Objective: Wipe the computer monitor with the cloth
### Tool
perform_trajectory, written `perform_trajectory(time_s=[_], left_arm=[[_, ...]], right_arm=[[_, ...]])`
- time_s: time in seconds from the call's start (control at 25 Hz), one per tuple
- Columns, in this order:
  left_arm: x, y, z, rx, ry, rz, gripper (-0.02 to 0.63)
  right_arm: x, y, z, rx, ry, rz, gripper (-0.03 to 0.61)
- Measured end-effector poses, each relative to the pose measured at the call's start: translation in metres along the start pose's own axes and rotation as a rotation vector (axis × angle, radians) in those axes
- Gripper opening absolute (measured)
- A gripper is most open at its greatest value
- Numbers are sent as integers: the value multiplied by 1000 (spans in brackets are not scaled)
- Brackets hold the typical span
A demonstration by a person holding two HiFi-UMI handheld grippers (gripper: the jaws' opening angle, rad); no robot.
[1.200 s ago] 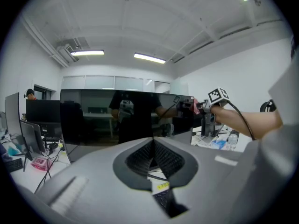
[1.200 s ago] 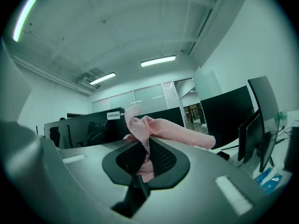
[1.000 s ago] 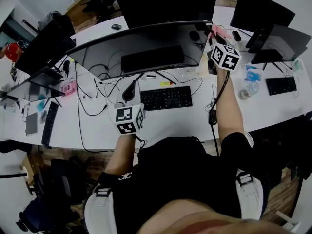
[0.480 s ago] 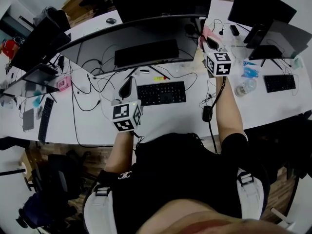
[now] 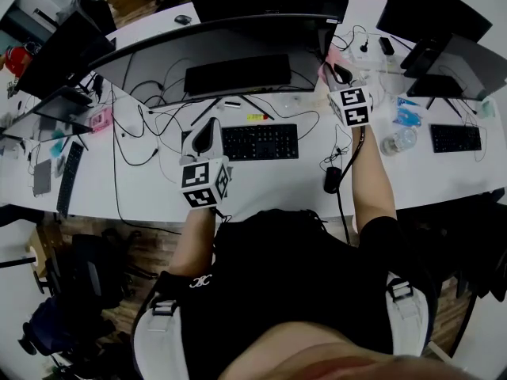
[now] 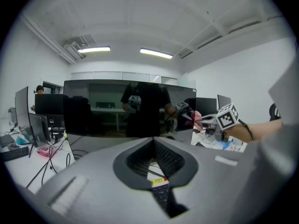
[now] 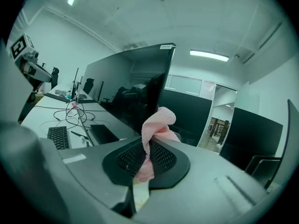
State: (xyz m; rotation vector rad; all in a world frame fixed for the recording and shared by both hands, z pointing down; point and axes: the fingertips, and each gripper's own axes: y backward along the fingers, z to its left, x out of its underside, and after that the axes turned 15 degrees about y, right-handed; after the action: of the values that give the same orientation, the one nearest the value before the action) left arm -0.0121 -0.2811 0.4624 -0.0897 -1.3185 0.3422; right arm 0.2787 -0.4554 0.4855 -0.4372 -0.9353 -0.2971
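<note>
One pink cloth [image 7: 157,124] in right tongs [image 7: 149,148], beside monitor [image 7: 125,88], left tongs [image 6: 153,142] closed

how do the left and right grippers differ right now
The right gripper is shut on a pink cloth; the left gripper is shut, empty. The right gripper is at the curved black monitor's right edge; the left gripper is by the black keyboard. Both face the monitor.

White desk [image 5: 261,188]: curved monitor [image 5: 238,44] stands at back, blk kbd [image 5: 260,142] centre, mouse [image 5: 332,180] to its right, loose cables [image 5: 146,125] + pink box [image 5: 101,120] left, 2nd kbd [image 5: 70,179] far left, bottle [image 5: 396,142] + 3rd kbd [image 5: 455,138] right
</note>
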Motion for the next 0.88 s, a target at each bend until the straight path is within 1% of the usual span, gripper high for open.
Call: perform_trajectory(time_s=[0.24,0.48,0.6,0.88], left_arm=[[4,7,6,-23,4,4,51],[7,11,14,-45,15,5,51],[9,13,18,-56,20,6,51],[14,16,28,-79,31,12,51]], right_arm=[[28,-9,20,-31,6,72,12],[70,-25,44,-50,30,182,12],[85,-30,55,-58,38,251,12],[123,-40,85,-99,-10,363,12]])
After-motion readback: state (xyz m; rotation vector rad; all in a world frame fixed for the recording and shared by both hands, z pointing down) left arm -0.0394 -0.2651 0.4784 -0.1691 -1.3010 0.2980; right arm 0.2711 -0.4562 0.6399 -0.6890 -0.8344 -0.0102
